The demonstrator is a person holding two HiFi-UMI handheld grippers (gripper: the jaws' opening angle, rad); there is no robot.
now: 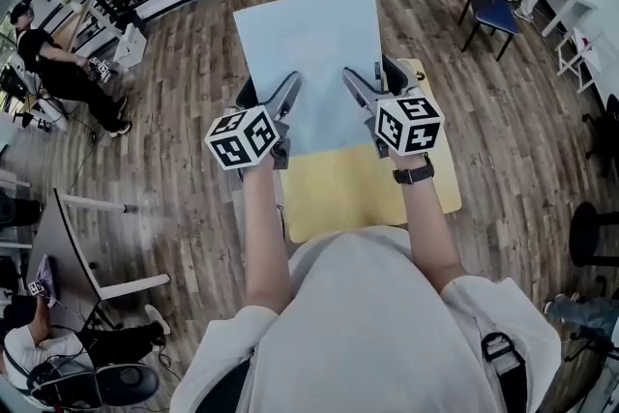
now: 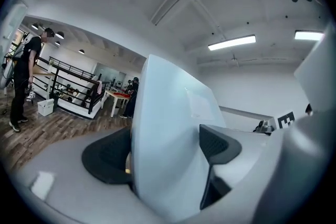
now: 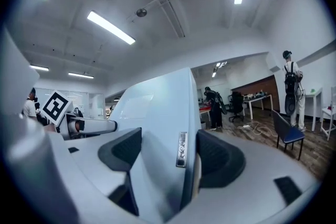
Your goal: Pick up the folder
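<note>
I hold the pale blue, flat rectangular plastic folder up in the air by its near edge. My left gripper clamps it near the left corner and my right gripper near the right. It is closed and unbent, slanting up and away from me. A faint rectangular label pocket marks its face, and a small metal tab sits on its right edge.

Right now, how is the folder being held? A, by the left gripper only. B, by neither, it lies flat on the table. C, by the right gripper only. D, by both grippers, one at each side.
D: the left gripper and the right gripper each have their jaws closed on a side edge of the pale blue folder, and each gripper view shows the sheet pinched between its two pads.
</note>
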